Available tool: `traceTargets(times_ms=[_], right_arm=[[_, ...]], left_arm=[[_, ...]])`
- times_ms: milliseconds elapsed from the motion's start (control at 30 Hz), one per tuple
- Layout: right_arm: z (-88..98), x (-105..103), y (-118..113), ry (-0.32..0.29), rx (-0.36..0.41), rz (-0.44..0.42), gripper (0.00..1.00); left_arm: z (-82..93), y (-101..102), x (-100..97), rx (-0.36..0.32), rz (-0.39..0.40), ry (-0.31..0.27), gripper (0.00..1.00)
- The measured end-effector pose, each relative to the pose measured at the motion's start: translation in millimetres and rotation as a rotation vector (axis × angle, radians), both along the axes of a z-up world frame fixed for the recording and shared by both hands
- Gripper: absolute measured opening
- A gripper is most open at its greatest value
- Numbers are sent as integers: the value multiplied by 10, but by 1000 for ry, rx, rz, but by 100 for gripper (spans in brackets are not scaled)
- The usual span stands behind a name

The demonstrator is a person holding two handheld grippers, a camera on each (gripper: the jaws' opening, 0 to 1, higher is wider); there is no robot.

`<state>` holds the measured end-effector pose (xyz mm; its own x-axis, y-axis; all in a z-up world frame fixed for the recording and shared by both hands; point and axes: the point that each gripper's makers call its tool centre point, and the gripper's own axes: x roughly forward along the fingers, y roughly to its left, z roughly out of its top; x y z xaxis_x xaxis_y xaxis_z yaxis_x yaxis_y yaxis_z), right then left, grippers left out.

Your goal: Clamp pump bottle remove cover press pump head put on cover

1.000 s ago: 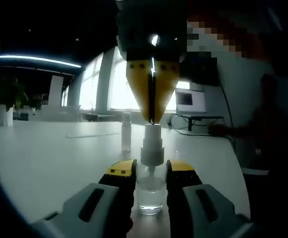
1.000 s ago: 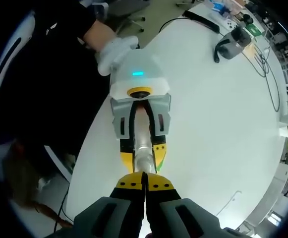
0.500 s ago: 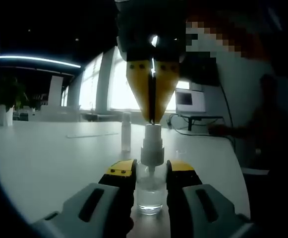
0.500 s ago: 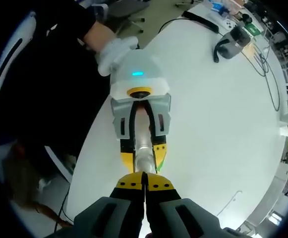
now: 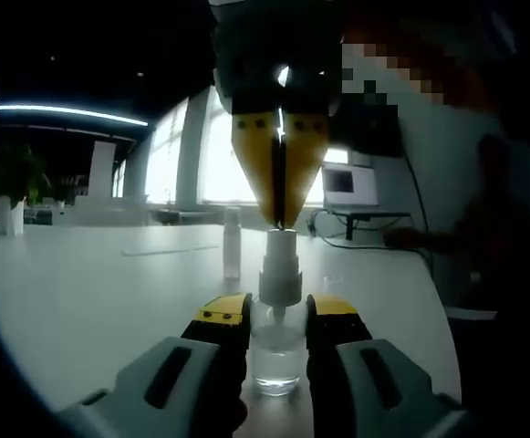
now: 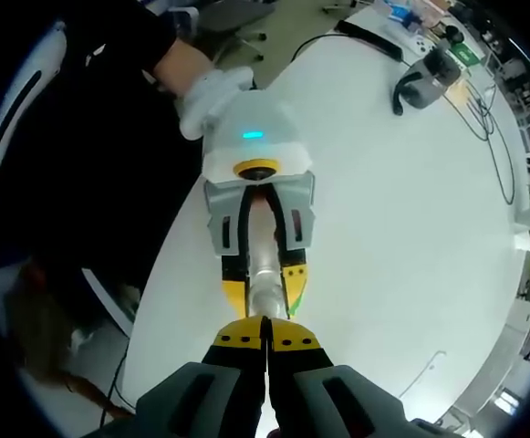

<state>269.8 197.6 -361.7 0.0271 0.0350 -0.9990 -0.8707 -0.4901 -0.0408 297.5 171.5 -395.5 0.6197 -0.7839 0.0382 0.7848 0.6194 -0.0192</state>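
White table (image 5: 91, 292) by bright windows; left gripper (image 5: 276, 319) pinches the clear pump bottle (image 5: 276, 351); right gripper (image 5: 280, 219), jaws pressed together, on the pump head (image 5: 280, 269); cover probably off, recapping left.

Almost nothing differs from a second ago: in the left gripper view the right gripper (image 5: 279, 214) over the pump head (image 5: 280, 265) sits a hair higher (barely perceptible).
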Motion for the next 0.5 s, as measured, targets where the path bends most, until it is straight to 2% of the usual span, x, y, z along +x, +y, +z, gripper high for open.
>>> traceTargets(times_ms=[500], right_arm=[[4,1,-7,-10,0,15,0]], left_arm=[[8,-6,-6,6,3,-8,15]])
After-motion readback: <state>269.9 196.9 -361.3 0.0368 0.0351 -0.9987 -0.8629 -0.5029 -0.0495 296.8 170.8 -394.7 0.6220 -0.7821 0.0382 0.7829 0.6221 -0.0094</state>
